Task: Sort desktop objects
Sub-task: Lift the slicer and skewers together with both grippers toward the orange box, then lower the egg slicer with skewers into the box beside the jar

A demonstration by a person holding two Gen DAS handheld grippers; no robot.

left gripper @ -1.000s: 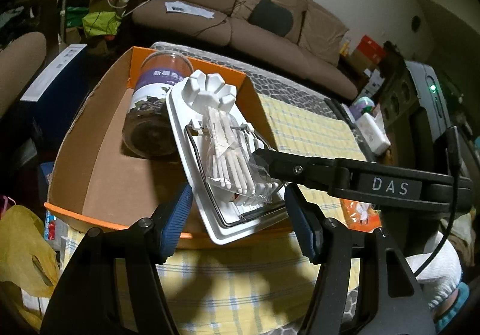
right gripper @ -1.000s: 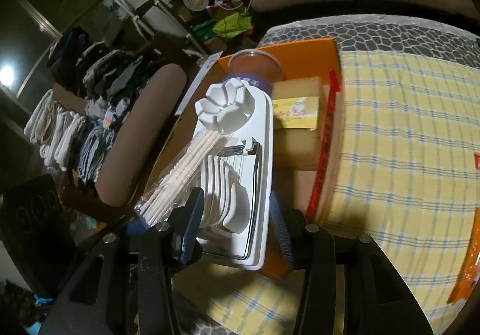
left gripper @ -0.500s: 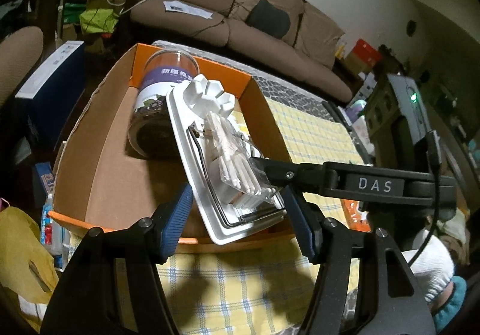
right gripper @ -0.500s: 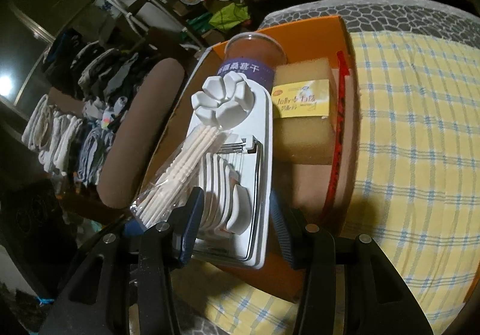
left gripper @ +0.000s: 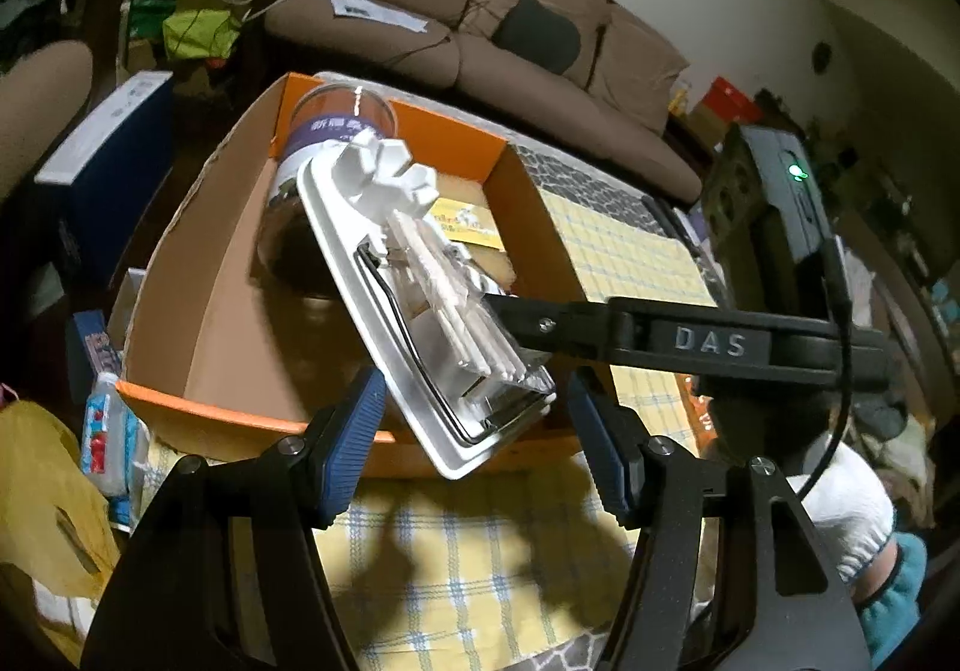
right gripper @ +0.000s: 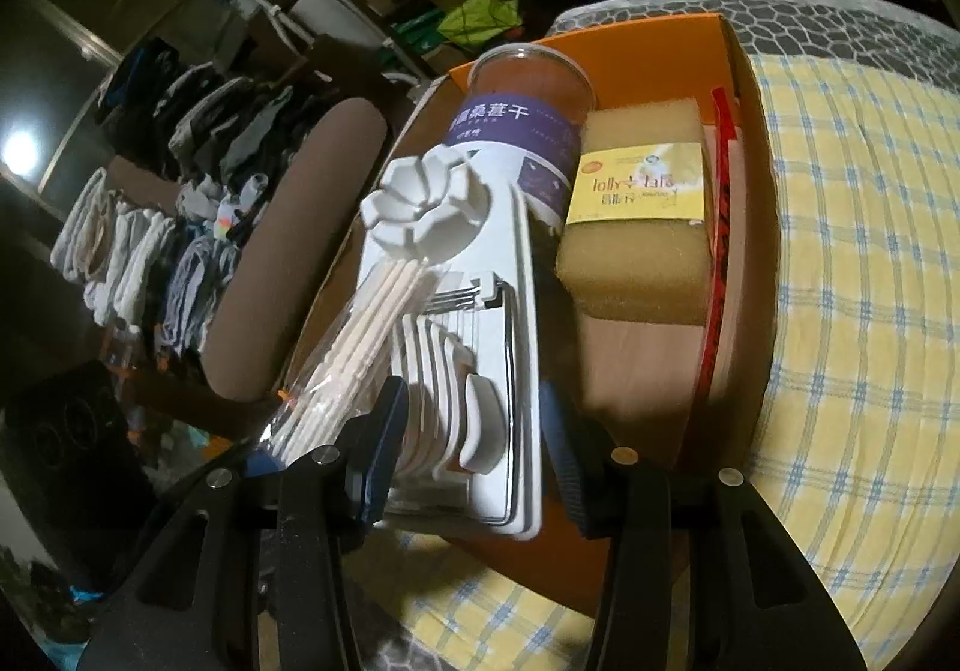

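Black tongs (left gripper: 471,431) with ribbed blue pads (left gripper: 354,431), silver screws, "DAS" lettering, white glove (left gripper: 840,503).

We see our left gripper (left gripper: 471,431) low in frame with its blue pads either side of the near end of a white egg slicer (left gripper: 420,347); contact isn't clear. The right gripper (left gripper: 510,311) reaches in from the right, its black finger against a clear packet of white sticks (left gripper: 456,305) lying on the slicer. The slicer tilts over the near rim of an orange cardboard box (left gripper: 252,275) on the yellow checked cloth (left gripper: 468,551); a purple-labelled jar (left gripper: 318,161) and a yellow-labelled block (left gripper: 474,227) sit in the box behind it.
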